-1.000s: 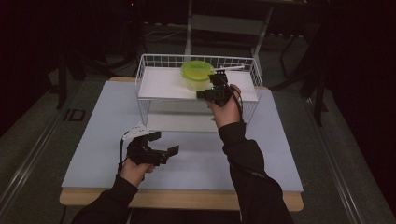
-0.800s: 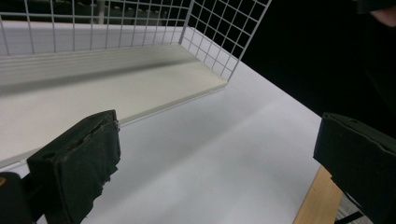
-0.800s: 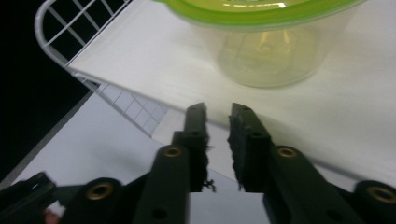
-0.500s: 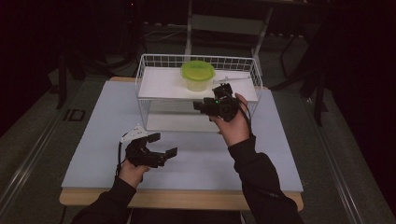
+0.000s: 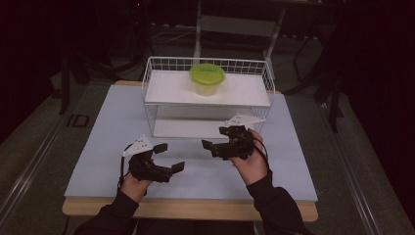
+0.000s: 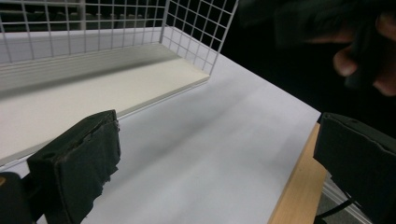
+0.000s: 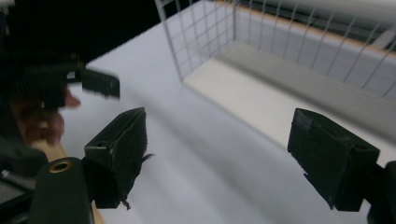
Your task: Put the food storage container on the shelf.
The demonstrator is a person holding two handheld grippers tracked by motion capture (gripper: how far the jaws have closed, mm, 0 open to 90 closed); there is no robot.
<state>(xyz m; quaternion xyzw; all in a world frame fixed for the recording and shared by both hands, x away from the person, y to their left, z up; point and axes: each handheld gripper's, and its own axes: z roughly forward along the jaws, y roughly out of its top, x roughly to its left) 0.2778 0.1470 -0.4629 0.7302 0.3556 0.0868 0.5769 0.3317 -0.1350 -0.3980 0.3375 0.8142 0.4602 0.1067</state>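
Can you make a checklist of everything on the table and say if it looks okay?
Surface: pale blue tabletop with a wooden front edge, bare around the rack.
Job's things: lime-green lidded plastic tub upright on the upper shelf of the white wire rack.
Clutter: nothing seen.
Grippers: left gripper open, empty; right gripper open, empty.
Cables: black cable loops by the right hand.
Surroundings: dark, metal frames behind.
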